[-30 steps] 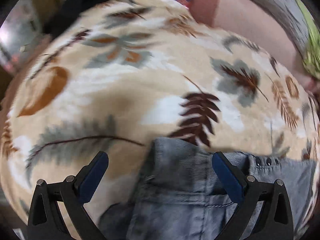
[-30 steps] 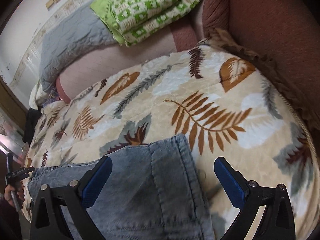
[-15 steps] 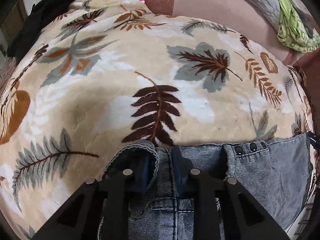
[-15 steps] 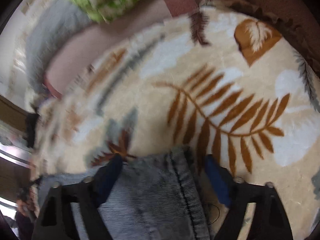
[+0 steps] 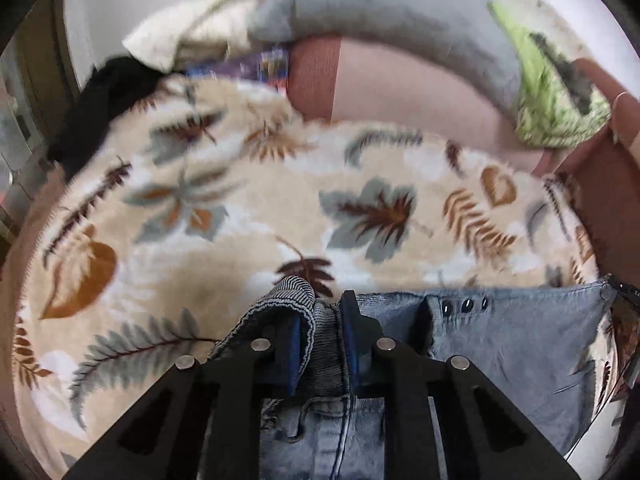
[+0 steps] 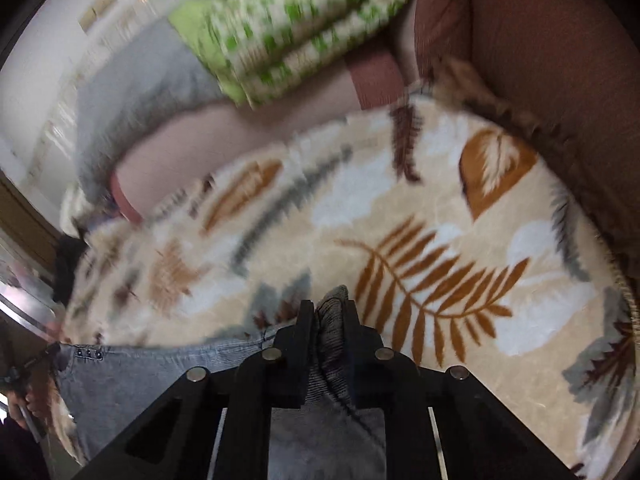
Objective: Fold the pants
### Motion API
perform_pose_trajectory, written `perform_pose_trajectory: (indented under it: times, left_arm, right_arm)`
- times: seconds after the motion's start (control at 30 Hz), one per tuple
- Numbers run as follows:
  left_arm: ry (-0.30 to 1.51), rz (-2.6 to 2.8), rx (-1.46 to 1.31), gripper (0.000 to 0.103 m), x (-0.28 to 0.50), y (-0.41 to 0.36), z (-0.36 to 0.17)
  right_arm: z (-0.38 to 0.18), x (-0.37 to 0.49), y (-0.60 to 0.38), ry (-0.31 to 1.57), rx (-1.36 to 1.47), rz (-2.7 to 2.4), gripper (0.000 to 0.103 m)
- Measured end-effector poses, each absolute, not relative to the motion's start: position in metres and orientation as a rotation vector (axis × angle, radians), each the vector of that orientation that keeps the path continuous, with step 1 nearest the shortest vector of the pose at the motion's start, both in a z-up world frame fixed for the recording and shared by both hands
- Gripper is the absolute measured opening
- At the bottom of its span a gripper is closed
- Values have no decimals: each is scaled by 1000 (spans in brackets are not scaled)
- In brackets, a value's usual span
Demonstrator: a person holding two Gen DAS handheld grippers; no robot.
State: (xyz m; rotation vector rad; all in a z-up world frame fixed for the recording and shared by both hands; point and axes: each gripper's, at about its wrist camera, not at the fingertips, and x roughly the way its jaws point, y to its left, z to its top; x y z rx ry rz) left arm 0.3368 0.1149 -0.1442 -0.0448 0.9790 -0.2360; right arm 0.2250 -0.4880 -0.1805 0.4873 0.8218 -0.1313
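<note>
Blue denim pants lie across the near edge of a leaf-patterned blanket. My left gripper is shut on one end of the waistband, which bunches up between its fingers. My right gripper is shut on the other end of the pants' waistband. The waistband stretches between the two grippers and shows in the right wrist view with its row of dark buttons. Both corners are raised a little off the blanket.
The leaf-patterned blanket covers a sofa seat. A grey cushion, a green checked cloth and a cream cloth lie along the pink sofa back. A black garment lies at the far left. The brown armrest is on the right.
Both grippers went from wide open over the waistband to shut on it. They have since lifted and tilted up, so more of the sofa back shows.
</note>
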Motion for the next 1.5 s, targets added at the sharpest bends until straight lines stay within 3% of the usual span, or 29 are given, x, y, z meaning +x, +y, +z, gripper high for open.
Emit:
perform_pose_trajectory:
  times: [0.2, 0.5, 0.83, 1.1, 1.2, 1.23, 1.27, 1.4, 1.5]
  left_arm:
    - [857, -278, -63, 20, 260, 139, -111]
    - [838, -294, -30, 20, 148, 145, -126]
    - [917, -293, 23, 20, 77, 168, -187]
    - [957, -310, 64, 21, 59, 172, -225]
    - [957, -308, 116, 26, 55, 170, -227]
    - [952, -303, 141, 34, 54, 170, -227]
    - [953, -289, 180, 41, 51, 170, -229]
    - [961, -297, 222, 41, 41, 174, -231]
    - [948, -291, 221, 41, 30, 180, -222]
  right_arm:
    - [-162, 154, -483, 734, 542, -71, 14]
    - [-191, 69, -471, 788, 586, -9, 14]
    - [-249, -55, -468, 839, 727, -48, 14]
    - [-282, -74, -459, 970, 685, -71, 15]
    - [-286, -72, -456, 1064, 673, -83, 22]
    - [-283, -71, -457, 1077, 660, -83, 25]
    - [-279, -70, -458, 1076, 649, -80, 33]
    - [-245, -69, -464, 962, 628, -84, 66]
    - [-229, -54, -473, 886, 623, -93, 66]
